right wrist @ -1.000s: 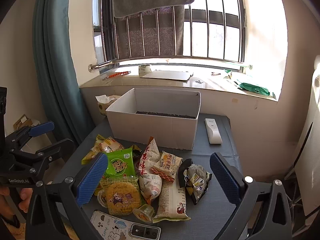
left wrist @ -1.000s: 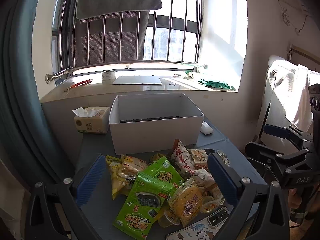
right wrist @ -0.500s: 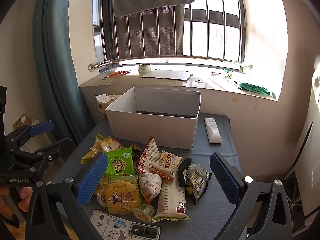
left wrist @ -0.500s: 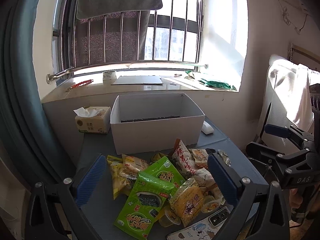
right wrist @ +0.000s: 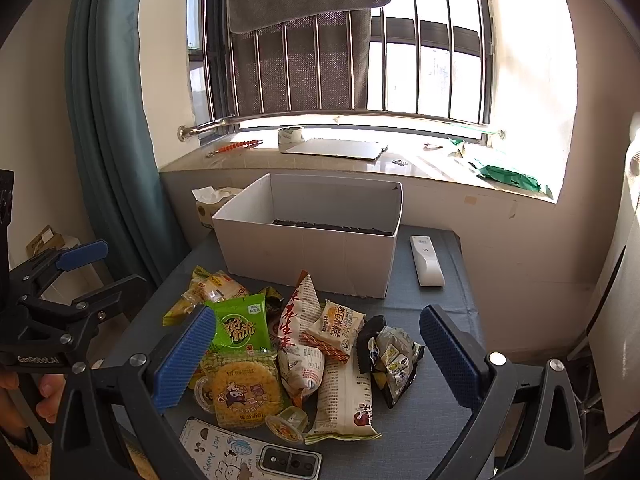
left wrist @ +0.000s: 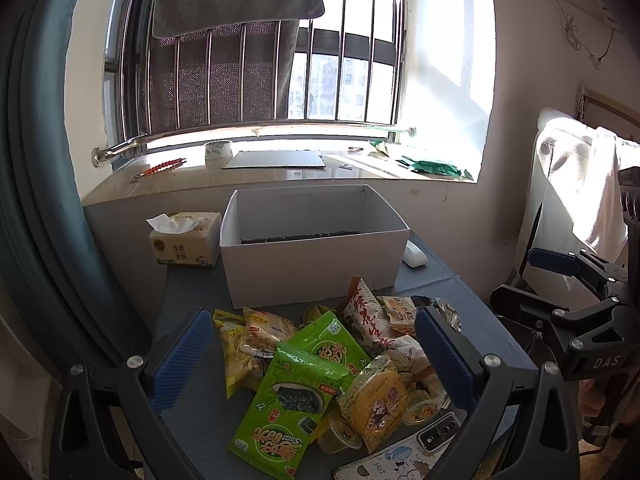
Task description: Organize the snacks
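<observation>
Two grippers, both spread wide and holding nothing, hang over the near edge of the grey-blue cloth-covered table [right wrist: 436,304]. The left gripper [left wrist: 316,364] frames the glossy green seaweed-snack packets [left wrist: 294,392]. The right gripper [right wrist: 316,356] frames the middle of the loose pile of crinkly plastic snack packets [right wrist: 296,352].

The pile sits at 6 o'clock from the open white cardboard box [right wrist: 316,256], just beside its front wall, and nothing looks packed yet, though most of the box floor is hidden. A white remote control [right wrist: 426,260] lies at 3 o'clock of the box, a yellow soft-pack of tissues [left wrist: 186,246] at 9 o'clock. A smartphone in a cartoon-print case [right wrist: 248,454] sits at 6 o'clock of the pile, touching it.

My take: start with whatever lies on top and loose. The dark crumpled foil packet [right wrist: 390,354] at the pile's 3 o'clock edge looks easiest for the right side. Pinch a sealed seam, not the puffed middle, since slick film slides and chips crush. Lift straight up so the neighbours don't drag, and steer clear of the small clear jelly cups [right wrist: 286,424] and the phone.
</observation>
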Available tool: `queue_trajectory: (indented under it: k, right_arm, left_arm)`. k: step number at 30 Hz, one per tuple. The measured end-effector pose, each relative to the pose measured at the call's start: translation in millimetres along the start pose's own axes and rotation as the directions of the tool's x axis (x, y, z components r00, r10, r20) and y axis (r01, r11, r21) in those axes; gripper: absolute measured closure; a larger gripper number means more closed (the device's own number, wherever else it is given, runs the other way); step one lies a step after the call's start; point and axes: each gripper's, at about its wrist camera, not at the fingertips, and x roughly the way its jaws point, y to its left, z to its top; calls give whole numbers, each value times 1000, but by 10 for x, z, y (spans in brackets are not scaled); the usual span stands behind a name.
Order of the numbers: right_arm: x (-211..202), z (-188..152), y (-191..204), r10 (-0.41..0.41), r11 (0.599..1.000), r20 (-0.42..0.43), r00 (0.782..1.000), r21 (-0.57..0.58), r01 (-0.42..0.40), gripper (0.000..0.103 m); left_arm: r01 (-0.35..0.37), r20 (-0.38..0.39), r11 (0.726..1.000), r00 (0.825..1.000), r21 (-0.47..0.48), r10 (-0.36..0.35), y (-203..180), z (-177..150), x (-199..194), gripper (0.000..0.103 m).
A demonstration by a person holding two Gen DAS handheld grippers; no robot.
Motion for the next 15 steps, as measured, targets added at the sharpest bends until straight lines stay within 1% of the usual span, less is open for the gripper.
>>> queue_trajectory:
  k: [15]
  right_arm:
    - [-5,-1,-9,-1,1000,-1,1000,2,1,0]
  left_arm:
    - [0,0,1000,1000,-1,0,-1,0,1,0]
